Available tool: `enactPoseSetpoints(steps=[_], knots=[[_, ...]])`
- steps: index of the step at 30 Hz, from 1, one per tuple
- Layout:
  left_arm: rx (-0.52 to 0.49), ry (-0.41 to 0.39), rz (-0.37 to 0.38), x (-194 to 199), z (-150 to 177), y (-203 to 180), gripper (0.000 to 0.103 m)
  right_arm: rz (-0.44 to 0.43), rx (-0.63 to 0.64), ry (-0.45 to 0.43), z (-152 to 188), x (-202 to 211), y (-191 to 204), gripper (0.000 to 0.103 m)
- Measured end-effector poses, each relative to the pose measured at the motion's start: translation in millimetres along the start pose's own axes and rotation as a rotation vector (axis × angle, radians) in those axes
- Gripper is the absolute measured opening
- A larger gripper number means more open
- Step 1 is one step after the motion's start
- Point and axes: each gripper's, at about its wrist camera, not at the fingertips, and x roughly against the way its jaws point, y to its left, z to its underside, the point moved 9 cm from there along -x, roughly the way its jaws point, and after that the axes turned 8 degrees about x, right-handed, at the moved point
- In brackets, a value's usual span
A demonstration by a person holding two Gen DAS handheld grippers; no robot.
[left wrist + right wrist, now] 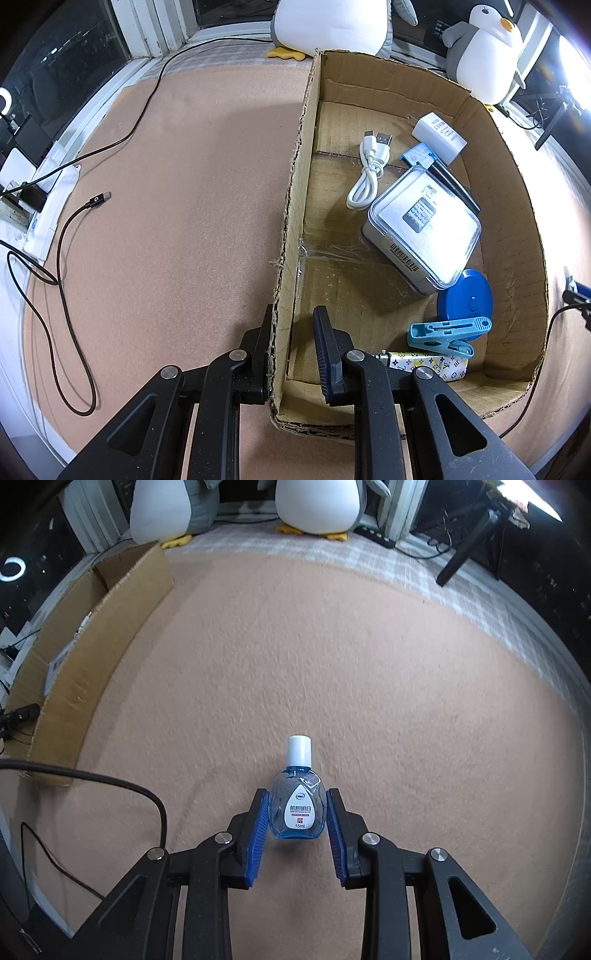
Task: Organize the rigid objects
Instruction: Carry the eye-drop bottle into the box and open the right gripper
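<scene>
The left hand-held gripper straddles the box wall, spread apart. The right hand-held gripper pinches the bottle; bare tabletop all around.

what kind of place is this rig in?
Probably a home room, on a padded window seat or desk by a window: plush penguins by the window frame, a power strip with charging cables, and a cardboard box of household odds.
</scene>
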Motion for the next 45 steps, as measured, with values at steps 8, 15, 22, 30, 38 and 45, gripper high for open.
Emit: enactPoseSetpoints(steps=[8, 15, 22, 30, 38, 45], knots=[[0.000, 0.000, 0.000, -0.1, -0.1, -0.1, 0.019, 0.010, 0.057, -0.094, -44.4, 32.2, 17.8, 0.028], [0.000, 0.001, 0.000, -0.2, -0.3, 0.0, 0.019, -0.034, 0.111, -0.186, -97.1, 60.5, 51.3, 0.028], [0.004, -0.001, 0.001, 0.0, -0.3, -0.1, 0.019, -0.146, 0.140, -0.256, -136.0, 75.9, 100.9, 0.028], [-0.001, -0.003, -0.002, 0.3, 0.0, -1.3, 0.019, -0.262, 0.172, -0.277, -173.8, 68.1, 160.7, 0.028], [-0.001, -0.005, -0.003, 0.8, 0.1, -2.2, 0.019, -0.297, 0.198, -0.252, -191.0, 47.3, 192.1, 0.028], [-0.001, -0.005, -0.004, 0.8, 0.1, -2.4, 0.020, -0.318, 0.175, -0.205, -197.6, 19.4, 201.4, 0.028]])
